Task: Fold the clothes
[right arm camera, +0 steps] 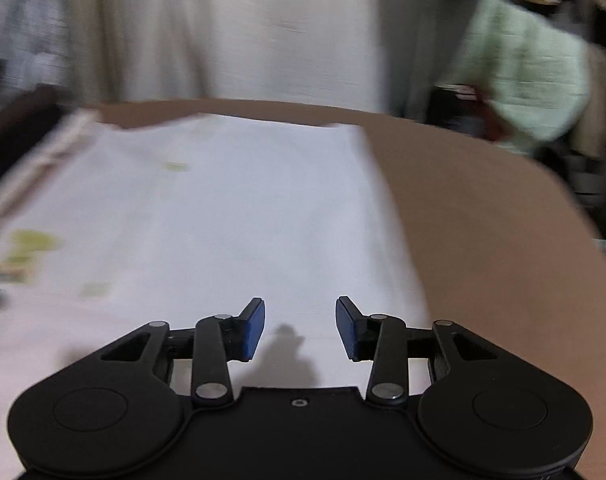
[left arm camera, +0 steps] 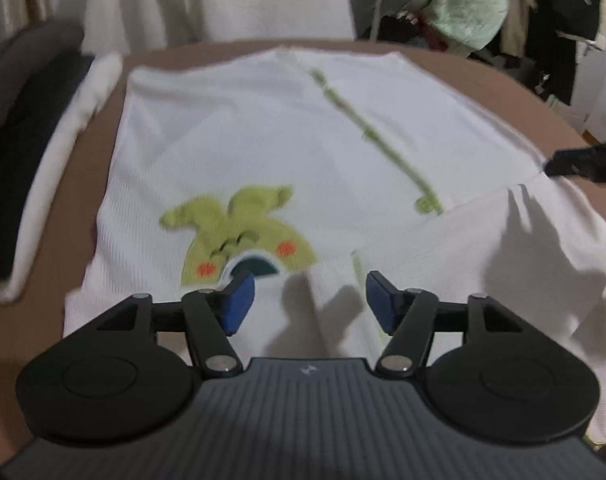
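Note:
A white knit garment (left arm camera: 263, 140) with a yellow-green cartoon face patch (left arm camera: 243, 240) and a green trim line (left arm camera: 383, 140) lies spread on a brown surface (left arm camera: 483, 80). Its near right part is folded over (left arm camera: 483, 248). My left gripper (left arm camera: 309, 296) is open and empty just above the garment's near edge, beside the patch. In the right wrist view the same white garment (right arm camera: 231, 208) fills the middle, blurred. My right gripper (right arm camera: 300, 326) is open and empty above the garment's near right part. Its dark tip (left arm camera: 583, 162) shows at the right edge of the left wrist view.
A dark cushion with a white border (left arm camera: 35, 168) lies at the left. White curtains (left arm camera: 223, 0) hang behind. A pale green garment (left arm camera: 467, 4) and dark clothes (left arm camera: 563, 20) hang at the back right. Bare brown surface (right arm camera: 483, 240) lies to the right of the garment.

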### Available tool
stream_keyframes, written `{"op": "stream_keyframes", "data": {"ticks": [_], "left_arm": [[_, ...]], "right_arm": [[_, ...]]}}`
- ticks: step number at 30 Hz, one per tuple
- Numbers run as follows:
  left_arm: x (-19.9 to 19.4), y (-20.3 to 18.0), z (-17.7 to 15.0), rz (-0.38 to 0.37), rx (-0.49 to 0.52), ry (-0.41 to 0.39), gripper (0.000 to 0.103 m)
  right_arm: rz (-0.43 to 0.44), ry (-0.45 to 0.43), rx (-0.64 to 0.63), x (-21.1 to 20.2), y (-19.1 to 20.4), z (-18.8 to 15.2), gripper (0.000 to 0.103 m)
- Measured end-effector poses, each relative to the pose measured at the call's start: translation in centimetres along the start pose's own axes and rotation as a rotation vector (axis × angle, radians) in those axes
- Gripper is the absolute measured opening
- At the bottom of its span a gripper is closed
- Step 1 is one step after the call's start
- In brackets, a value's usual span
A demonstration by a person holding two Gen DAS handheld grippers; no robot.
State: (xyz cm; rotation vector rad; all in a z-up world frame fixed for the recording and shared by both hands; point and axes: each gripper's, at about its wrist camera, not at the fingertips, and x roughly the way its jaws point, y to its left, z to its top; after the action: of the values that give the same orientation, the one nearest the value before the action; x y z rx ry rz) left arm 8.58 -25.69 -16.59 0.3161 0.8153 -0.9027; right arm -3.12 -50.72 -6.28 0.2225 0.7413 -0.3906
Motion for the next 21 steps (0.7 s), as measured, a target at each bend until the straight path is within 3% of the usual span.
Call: {"op": "stream_keyframes", "data": {"ticks": [2, 4, 6, 7, 11, 15, 21], "left_arm": [[0.6, 0.7, 0.1, 0.071, -0.006, 0.02, 0.062], [0.1, 1.9, 0.7, 0.141, -0.029, -0.043, 0.059], [-0.8, 3.5, 1.3, 0.17, -0.081, -0.099, 0.059], [-1.2, 4.3, 1.6, 0.172, -0.108, -0.12, 0.059], [-0.9, 6.3, 0.8, 0.056, -0.217, -0.073, 0.059], [0.0, 7.1, 0.2, 0.04, -0.26, -0.034, 0.059], [0.9, 7.6, 0.8, 0.056, -0.237, -0.038, 0.06]], "right_arm": [[0.101, 0.024, -0.087, 0.4, 3.1, -0.4, 0.045], [0.199, 0.049, -0.178, 0.8, 6.3, -0.9, 0.046], [0.237, 0.07, -0.283, 1.4, 9.1, -1.3, 0.047], [0.245, 0.08, -0.313, 1.9, 9.9, -1.5, 0.047], [0.235, 0.132, -0.376, 3.8, 12.1, -1.8, 0.047], [0.224, 0.126, -0.312, 4.7, 11.2, -0.5, 0.047], [0.255, 0.085, 0.0, 5.4, 5.6, 1.0, 0.054]]}}
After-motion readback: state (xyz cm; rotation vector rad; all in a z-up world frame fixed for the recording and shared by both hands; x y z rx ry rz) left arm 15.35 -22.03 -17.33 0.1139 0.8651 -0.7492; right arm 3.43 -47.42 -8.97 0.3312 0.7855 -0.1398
